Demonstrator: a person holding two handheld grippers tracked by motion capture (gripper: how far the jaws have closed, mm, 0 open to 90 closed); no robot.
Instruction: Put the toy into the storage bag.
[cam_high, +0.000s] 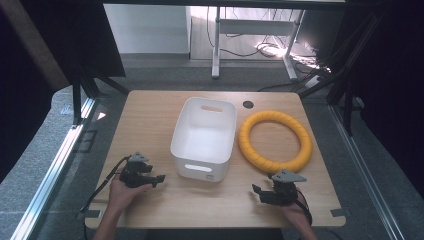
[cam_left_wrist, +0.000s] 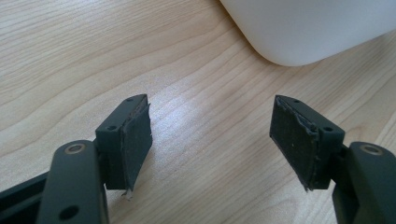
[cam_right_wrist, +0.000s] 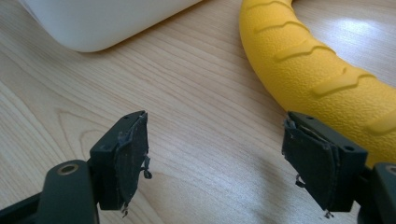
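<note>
High view: both grippers (cam_high: 161, 178) (cam_high: 255, 189) rest low, jaws apart, facing inward.

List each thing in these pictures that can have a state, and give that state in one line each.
White bin: upright on the table, empty, untouched.
Yellow ring: lying flat on the table right of the bin, not held.
Left claw: open, nothing between its pads, near the bin's corner.
Right claw: open, nothing between its pads, close beside the ring.
Table: bears the bin and ring.
</note>
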